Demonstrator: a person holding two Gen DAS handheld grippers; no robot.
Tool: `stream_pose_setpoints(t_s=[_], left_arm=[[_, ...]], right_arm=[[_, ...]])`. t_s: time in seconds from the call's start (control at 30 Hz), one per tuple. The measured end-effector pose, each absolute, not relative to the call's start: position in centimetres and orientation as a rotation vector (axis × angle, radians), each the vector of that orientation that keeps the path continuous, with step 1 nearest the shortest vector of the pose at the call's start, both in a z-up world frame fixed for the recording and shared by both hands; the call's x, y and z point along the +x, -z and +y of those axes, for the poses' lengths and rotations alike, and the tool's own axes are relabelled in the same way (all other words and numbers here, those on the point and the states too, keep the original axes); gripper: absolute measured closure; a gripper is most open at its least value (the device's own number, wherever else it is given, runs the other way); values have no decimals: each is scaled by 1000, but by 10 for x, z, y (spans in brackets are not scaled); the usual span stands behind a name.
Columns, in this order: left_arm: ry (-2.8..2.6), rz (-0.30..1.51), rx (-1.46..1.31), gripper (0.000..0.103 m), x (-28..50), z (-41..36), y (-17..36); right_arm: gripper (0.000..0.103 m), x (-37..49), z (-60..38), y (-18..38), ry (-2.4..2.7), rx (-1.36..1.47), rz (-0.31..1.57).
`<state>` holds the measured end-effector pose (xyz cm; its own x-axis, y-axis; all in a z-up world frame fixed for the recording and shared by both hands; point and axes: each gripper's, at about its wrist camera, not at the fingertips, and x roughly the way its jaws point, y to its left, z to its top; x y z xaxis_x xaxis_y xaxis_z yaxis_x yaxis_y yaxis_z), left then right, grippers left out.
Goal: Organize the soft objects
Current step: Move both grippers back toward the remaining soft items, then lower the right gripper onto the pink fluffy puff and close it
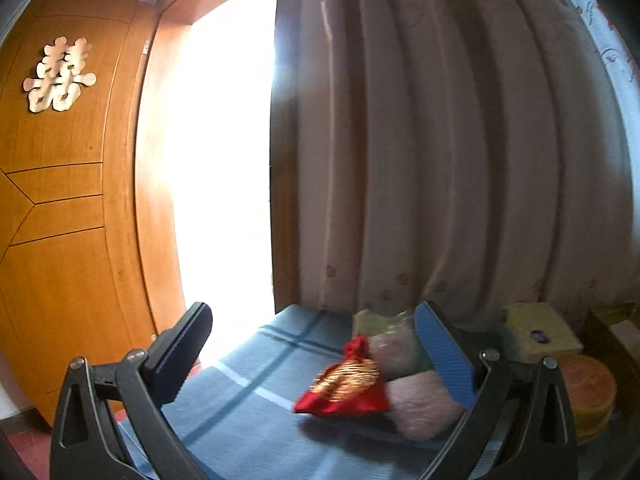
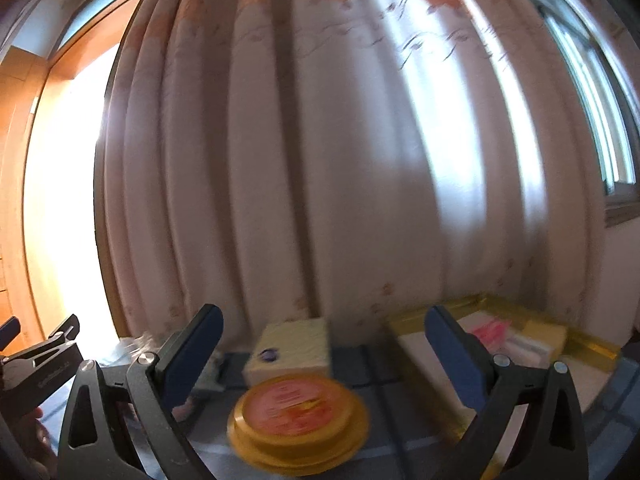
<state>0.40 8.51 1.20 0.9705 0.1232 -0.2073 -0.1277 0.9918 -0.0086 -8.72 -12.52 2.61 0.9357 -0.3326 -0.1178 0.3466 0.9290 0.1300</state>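
- Step in hand, as I judge it: an approach. Both tongs hang above the blue checked tabletop (image 1: 256, 364) with nothing between their fingers, so no soft object is picked up yet.
- The left tongs (image 1: 320, 356) stand wide apart and hold nothing. The right tongs (image 2: 324, 356) are likewise spread wide and empty.
- The likeliest soft target is the red-and-gold drawstring pouch (image 1: 346, 386). In the left wrist view it lies on the tabletop ahead of the left tongs, inside the gap between the fingers but nearer the right-hand one, its gathered neck pointing up and away.
- Touching the pouch on its far right side is a pale pink fluffy bundle (image 1: 424, 404); behind both sits a clear bag of pastel soft items (image 1: 390, 340). All three crowd together, partly hidden by the blue ribbed pad.
- Ahead of the right tongs lies a round yellow tin with an orange lid (image 2: 298, 420), low and centred in the gap, and behind it a pale yellow box (image 2: 292, 346). These look rigid, so I judge them not to be the task's things.
- A gold-rimmed open box (image 2: 588, 346) lies to the right; it may be the place for sorting, though that is a guess.
- Next move calls for lowering the left tongs and shifting them slightly right, so the pouch is centred, then closing gently without catching the pink bundle.
- Both views are blurred, so fine contact cannot be told.
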Motion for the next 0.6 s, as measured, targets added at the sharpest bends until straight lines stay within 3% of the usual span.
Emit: stream_pose_setpoints(t_s=[0.6], left_arm=[[-299, 337, -33, 1, 48, 142, -2]], right_arm=[[1, 15, -27, -6, 53, -24, 411]])
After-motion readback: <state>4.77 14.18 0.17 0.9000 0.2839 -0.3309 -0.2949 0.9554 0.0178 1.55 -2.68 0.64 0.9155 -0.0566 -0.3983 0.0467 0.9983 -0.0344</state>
